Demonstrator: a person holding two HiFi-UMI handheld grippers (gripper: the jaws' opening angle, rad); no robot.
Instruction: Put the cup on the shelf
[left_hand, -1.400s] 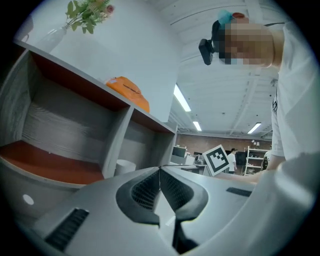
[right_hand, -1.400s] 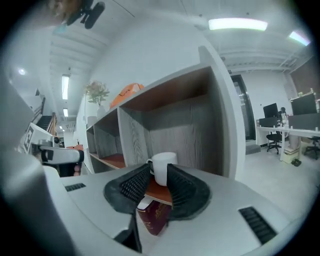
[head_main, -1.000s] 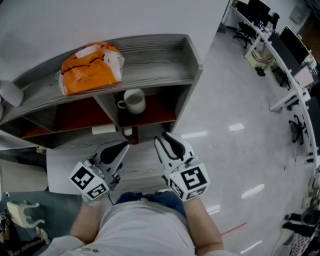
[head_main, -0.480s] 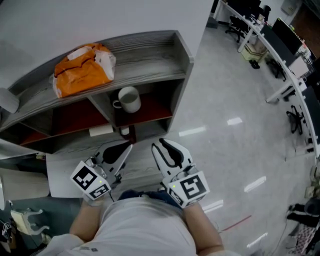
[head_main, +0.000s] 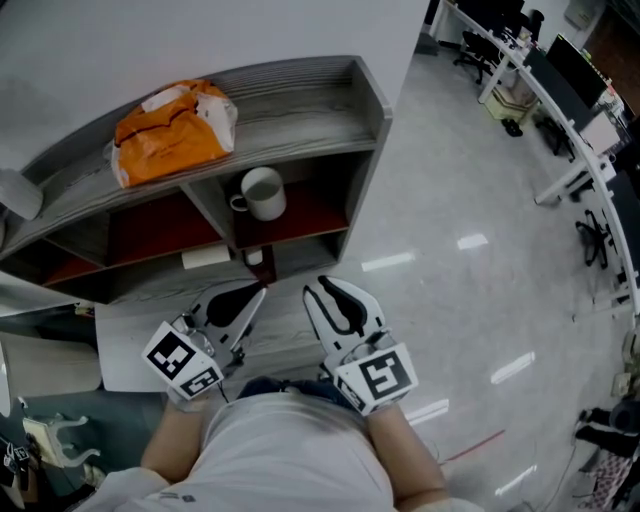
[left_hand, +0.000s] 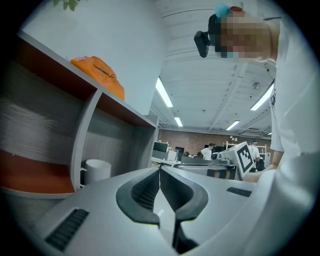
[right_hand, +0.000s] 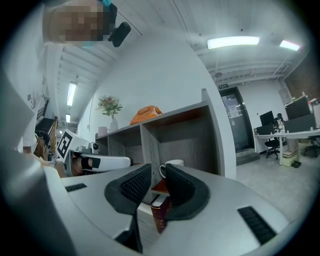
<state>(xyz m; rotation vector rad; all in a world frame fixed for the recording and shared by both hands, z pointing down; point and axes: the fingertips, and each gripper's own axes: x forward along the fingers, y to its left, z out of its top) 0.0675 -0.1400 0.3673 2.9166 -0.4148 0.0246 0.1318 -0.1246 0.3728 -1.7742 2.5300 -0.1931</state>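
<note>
The white cup (head_main: 262, 192) stands upright inside the right-hand compartment of the grey shelf unit (head_main: 300, 95), on its red-brown board. The cup also shows in the left gripper view (left_hand: 95, 170) and, partly behind the jaws, in the right gripper view (right_hand: 173, 163). Both grippers hang low in front of the shelf, close to the person's body and well short of the cup. My left gripper (head_main: 258, 293) (left_hand: 160, 169) is shut with nothing in it. My right gripper (head_main: 318, 284) (right_hand: 157, 167) is shut and holds nothing.
An orange bag (head_main: 170, 125) lies on the shelf's top board, with a pale vase (head_main: 18, 188) at its left end. A white box (head_main: 205, 257) and a dark red book (right_hand: 160, 212) sit at the shelf's foot. Glossy floor and office desks (head_main: 560, 90) lie to the right.
Both grippers have stayed almost still and shut. The head view has shifted slightly, and the cup has not moved in the shelf.
</note>
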